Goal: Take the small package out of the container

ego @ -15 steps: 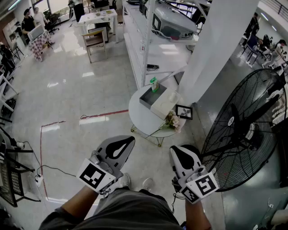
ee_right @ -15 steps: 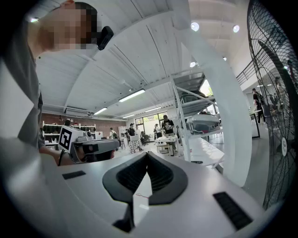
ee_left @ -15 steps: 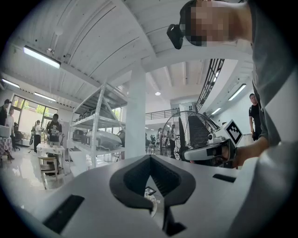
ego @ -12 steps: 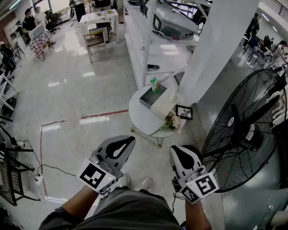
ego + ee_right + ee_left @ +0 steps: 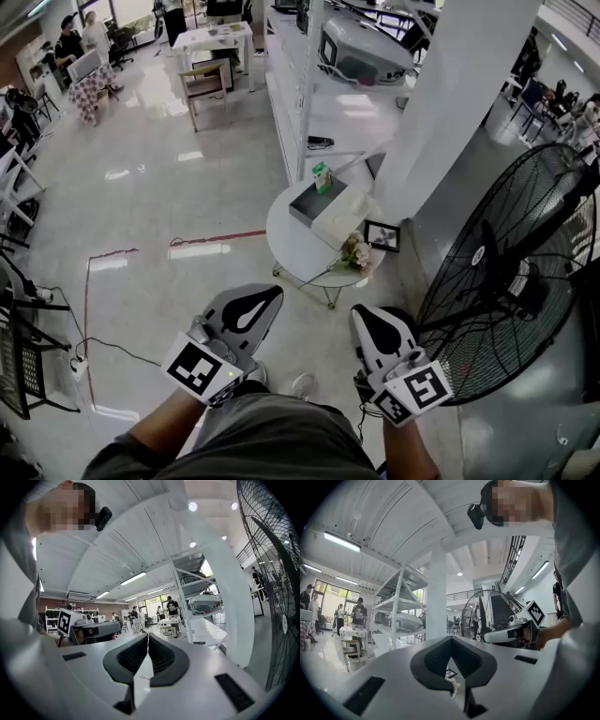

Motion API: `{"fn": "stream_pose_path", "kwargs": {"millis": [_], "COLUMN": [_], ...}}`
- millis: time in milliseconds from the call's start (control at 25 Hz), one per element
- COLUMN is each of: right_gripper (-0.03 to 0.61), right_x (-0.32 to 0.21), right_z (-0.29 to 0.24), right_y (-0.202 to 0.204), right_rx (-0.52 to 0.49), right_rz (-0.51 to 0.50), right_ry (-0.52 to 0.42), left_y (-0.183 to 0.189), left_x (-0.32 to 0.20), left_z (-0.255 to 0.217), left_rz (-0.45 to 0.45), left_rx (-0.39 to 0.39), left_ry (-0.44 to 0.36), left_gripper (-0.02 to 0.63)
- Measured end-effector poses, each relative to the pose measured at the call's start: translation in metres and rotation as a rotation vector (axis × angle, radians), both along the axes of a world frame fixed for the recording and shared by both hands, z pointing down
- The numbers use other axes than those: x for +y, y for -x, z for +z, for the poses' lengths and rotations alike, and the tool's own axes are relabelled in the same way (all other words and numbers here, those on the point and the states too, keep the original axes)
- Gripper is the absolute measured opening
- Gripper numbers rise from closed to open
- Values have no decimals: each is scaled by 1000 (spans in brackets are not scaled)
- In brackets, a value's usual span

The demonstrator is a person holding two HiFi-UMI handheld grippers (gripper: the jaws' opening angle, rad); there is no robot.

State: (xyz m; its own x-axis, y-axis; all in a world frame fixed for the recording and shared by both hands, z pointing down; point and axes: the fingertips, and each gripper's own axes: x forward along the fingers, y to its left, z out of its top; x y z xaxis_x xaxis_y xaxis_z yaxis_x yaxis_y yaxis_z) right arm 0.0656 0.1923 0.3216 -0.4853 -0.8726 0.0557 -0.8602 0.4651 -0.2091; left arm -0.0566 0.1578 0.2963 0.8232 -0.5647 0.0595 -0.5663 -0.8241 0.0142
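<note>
A small green package point(image 5: 322, 176) stands upright at the far end of a grey open container point(image 5: 307, 203) on a round white table point(image 5: 295, 248), some way ahead of me. My left gripper point(image 5: 255, 307) point(image 5: 451, 640) and right gripper point(image 5: 367, 325) point(image 5: 148, 637) are held level and side by side, well short of the table. Both have their jaws together with nothing between them. The left gripper view also catches the right gripper point(image 5: 511, 632) off to its right, and the right gripper view shows the left gripper point(image 5: 89, 629) off to its left.
On the table also sit a white box point(image 5: 342, 217), a small picture frame point(image 5: 382, 235) and a flower sprig point(image 5: 356, 253). A large black floor fan point(image 5: 506, 272) stands to the right, a white pillar point(image 5: 441, 94) and metal shelving point(image 5: 323, 84) behind. Cables point(image 5: 84, 352) lie at left.
The head view has shifted a little, so the table sits slightly to the left. Both grippers stay shut and in about the same place.
</note>
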Motion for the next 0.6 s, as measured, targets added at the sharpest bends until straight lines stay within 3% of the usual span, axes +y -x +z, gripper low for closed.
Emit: {"fn": "stream_pose_path", "kwargs": {"millis": [120, 360, 600], "right_gripper": [23, 23, 23], "right_x": [6, 17, 22], "right_z": [4, 13, 17], "right_y": [-3, -6, -6], "right_rx": [5, 11, 5], "right_rz": [-12, -51, -78], "right_ry": [4, 24, 28], "left_y": [-7, -16, -18], "left_x": [5, 22, 25], "left_z": [-2, 7, -2], "left_rz": [-8, -27, -50], "left_rx": [14, -14, 9], "left_ry": [-36, 25, -66], "left_gripper": [14, 14, 14]}}
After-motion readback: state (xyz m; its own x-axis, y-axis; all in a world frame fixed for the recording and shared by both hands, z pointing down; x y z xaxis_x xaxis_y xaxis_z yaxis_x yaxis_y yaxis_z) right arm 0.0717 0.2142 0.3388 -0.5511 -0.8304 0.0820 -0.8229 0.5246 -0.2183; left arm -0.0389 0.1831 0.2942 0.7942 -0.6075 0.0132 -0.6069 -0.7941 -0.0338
